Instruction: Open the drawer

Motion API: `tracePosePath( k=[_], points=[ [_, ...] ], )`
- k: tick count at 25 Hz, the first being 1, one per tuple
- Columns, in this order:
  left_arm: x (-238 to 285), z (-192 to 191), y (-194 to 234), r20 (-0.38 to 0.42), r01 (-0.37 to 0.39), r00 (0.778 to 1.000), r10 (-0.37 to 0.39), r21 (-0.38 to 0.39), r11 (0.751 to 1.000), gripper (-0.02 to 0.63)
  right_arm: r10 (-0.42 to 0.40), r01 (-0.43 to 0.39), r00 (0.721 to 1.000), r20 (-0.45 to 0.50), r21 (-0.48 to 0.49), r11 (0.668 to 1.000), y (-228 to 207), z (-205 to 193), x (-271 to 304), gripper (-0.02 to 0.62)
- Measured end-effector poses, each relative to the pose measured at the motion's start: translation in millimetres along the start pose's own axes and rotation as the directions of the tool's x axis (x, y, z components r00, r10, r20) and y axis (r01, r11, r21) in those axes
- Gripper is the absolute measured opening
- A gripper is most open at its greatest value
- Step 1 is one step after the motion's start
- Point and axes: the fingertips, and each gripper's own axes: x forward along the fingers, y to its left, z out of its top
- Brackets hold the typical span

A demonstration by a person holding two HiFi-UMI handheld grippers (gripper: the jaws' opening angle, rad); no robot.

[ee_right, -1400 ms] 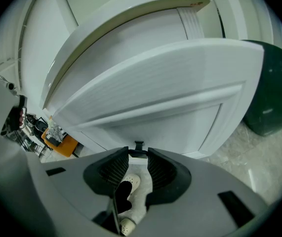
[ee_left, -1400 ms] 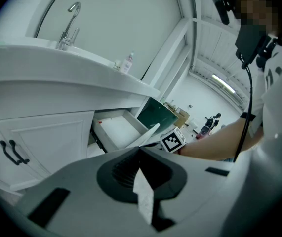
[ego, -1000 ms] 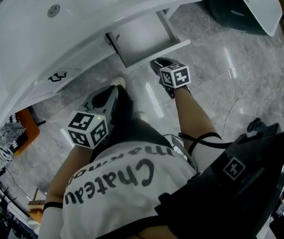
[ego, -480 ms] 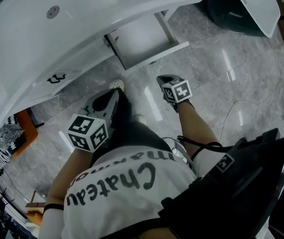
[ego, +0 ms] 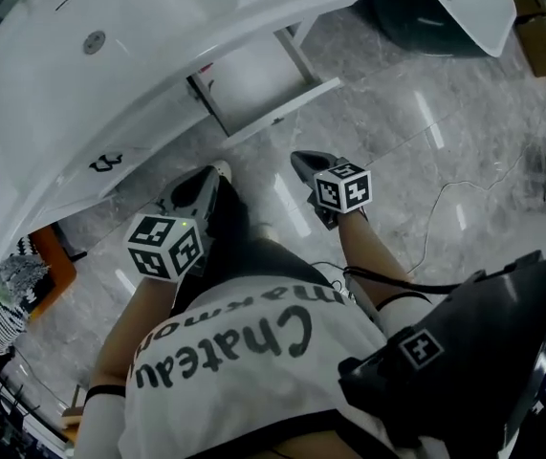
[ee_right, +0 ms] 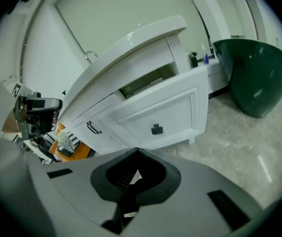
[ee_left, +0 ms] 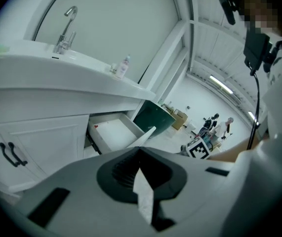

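Finds the left gripper (ego: 194,191) clenched on nothing, the drawer (ego: 251,70) already pulled out from under the vanity (ego: 81,94) ahead of both, long axis running out toward them, and the right gripper (ego: 303,161) nearer its front, likewise clamped tight and empty.

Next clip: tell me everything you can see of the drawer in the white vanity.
The drawer is white and glossy, like painted wood. It stands pulled out from the vanity, below the sink counter. Its front is a framed panel with one small dark knob at its centre. From above, its thin side walls and white bottom show. It hangs over the grey marbled floor. Nothing touches it: the left gripper and right gripper are both clear of it.
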Motion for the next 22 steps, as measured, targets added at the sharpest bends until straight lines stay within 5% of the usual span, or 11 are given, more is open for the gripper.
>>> tracePosePath(
  k=[5, 15, 22],
  points=[
    [-23, 15, -13, 0.026, -0.013, 1.000, 0.013, -0.011, 1.000, 0.008, 0.029, -0.021, 0.997, 0.071, -0.105, 0.994, 33, 48, -37, 0.005],
    [-63, 50, -62, 0.097, 0.025, 0.995, -0.024, -0.007, 1.000, 0.008, -0.004, 0.074, 0.959, 0.283, -0.237, 0.969, 66, 123, -129, 0.005],
    [-97, 69, -120, 0.302, 0.120, 0.944, -0.137, 0.072, 0.990, 0.008, 0.018, 0.100, 0.926, 0.376, -0.292, 0.951, 117, 135, -202, 0.005]
  ],
)
